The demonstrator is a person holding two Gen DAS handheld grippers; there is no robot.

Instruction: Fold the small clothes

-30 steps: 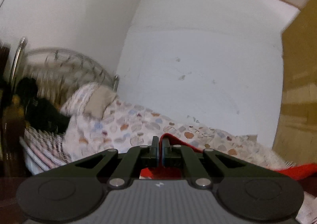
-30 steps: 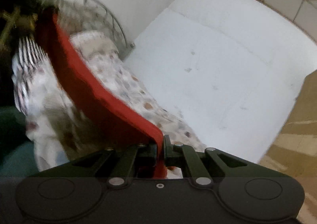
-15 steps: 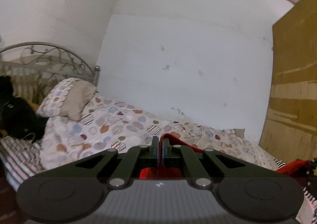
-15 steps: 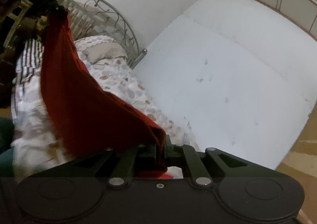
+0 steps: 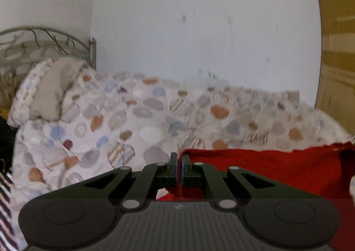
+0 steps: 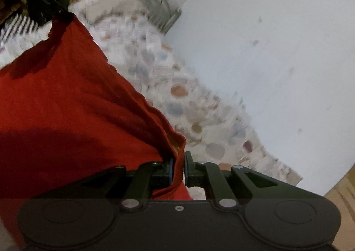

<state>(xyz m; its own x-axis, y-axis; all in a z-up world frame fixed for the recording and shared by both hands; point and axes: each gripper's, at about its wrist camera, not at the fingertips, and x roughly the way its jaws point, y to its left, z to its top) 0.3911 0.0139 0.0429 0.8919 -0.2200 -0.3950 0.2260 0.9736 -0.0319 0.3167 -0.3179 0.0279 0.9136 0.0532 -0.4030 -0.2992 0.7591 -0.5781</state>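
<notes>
A red garment [image 5: 266, 168] is held up between both grippers above the bed. My left gripper [image 5: 179, 167] is shut on one corner of it, and the cloth runs to the right in the left wrist view. My right gripper [image 6: 177, 168] is shut on another corner of the red garment [image 6: 66, 104]. In the right wrist view the cloth spreads up and left to the other gripper [image 6: 44, 4], which shows blurred at the top left.
A bed with a spotted quilt [image 5: 137, 117] and a pillow [image 5: 51, 93] lies ahead, with a metal headboard [image 5: 44, 40] at the left. A white wall [image 5: 199, 28] stands behind it. A yellow-brown wooden panel [image 5: 337, 62] is at the right.
Both grippers have swung and lowered toward the bed. The red garment has opened out wider between them. The grip of each has stayed the same.
</notes>
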